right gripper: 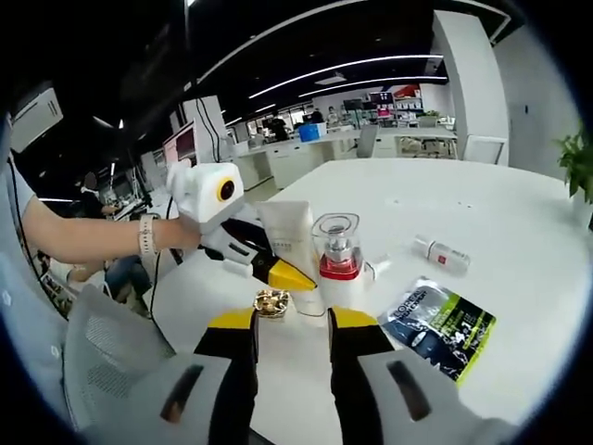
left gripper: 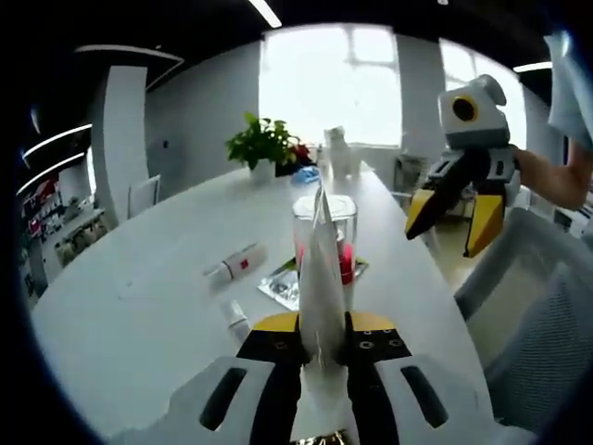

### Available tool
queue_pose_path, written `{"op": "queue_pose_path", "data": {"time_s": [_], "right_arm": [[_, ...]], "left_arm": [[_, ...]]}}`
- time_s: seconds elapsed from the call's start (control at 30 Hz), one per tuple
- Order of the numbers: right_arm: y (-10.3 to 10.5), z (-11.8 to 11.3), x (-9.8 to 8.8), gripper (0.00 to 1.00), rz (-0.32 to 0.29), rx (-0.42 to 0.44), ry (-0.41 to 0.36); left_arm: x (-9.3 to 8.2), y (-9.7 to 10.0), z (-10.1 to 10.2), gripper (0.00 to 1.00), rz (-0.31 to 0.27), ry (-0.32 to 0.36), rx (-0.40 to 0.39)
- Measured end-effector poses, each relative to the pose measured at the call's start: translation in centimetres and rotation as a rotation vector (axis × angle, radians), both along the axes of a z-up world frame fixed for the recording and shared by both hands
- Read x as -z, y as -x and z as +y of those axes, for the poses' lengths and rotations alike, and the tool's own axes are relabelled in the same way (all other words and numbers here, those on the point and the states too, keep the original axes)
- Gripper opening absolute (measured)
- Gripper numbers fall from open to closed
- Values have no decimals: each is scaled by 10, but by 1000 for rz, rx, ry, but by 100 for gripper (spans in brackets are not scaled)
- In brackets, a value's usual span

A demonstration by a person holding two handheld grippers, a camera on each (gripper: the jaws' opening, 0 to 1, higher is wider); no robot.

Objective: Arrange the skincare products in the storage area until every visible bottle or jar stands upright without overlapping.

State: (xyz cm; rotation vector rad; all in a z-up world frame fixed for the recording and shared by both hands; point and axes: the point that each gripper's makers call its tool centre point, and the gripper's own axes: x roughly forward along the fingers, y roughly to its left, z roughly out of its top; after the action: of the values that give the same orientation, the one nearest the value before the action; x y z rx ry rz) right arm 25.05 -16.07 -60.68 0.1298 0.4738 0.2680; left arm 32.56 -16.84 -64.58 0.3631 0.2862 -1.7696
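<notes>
While you've got the white tube (left gripper: pixel 321 278) pinched in your left hand-held gripper (left gripper: pixel 323 348), you're basically mid-placement: the tube is off the desk (left gripper: pixel 139 306), cap end in the jaws and crimped end pointing away, and it sits right in front of the clear bottle (left gripper: pixel 326 243) with the red base. From the right gripper view, that same tube (right gripper: pixel 289 243) is just beside the bottle (right gripper: pixel 338 252), maybe touching it, hard to say. Your right hand-held gripper (right gripper: pixel 292 336) has its jaws apart with nothing between them, hovering near a small gold jar (right gripper: pixel 271 302). I'd guess the next move is setting the tube down cap-first so it stands, and that'll need a bare spot next to the bottle, not against it, plus a slow release since a tall thin tube tips easily. Your free gripper could steady it. There's more left after that: a small tube (right gripper: pixel 443 252) with a red label is lying flat farther out, and a green-and-black sachet (right gripper: pixel 438 326) is flat too, so the task looks far from done. As for contents, the clear bottle shows a pump inside and red at the bottom; can't tell what's in the jar.
</notes>
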Motion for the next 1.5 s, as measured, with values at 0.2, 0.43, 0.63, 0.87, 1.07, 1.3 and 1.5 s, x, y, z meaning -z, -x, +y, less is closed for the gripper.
{"op": "queue_pose_path", "data": {"time_s": [0.2, 0.43, 0.63, 0.87, 1.07, 1.3, 1.5], "right_arm": [[0, -1, 1, 30, 2, 2, 1], [1, -3, 3, 30, 7, 1, 3], [2, -3, 2, 32, 8, 2, 4], [2, -4, 2, 35, 10, 4, 13], [3, -4, 2, 36, 11, 4, 14], [4, 0, 4, 35, 18, -7, 15], [5, -4, 4, 37, 19, 4, 15]], "left_arm": [[0, 1, -1, 14, 12, 3, 0], [0, 1, -2, 14, 23, 7, -3], [-1, 2, -2, 15, 32, 14, -2], [0, -1, -3, 17, 51, 22, -27], [-1, 1, -1, 16, 42, 22, -15], [-1, 1, -1, 16, 70, 22, -9], [-1, 2, -1, 16, 69, 24, -5]]}}
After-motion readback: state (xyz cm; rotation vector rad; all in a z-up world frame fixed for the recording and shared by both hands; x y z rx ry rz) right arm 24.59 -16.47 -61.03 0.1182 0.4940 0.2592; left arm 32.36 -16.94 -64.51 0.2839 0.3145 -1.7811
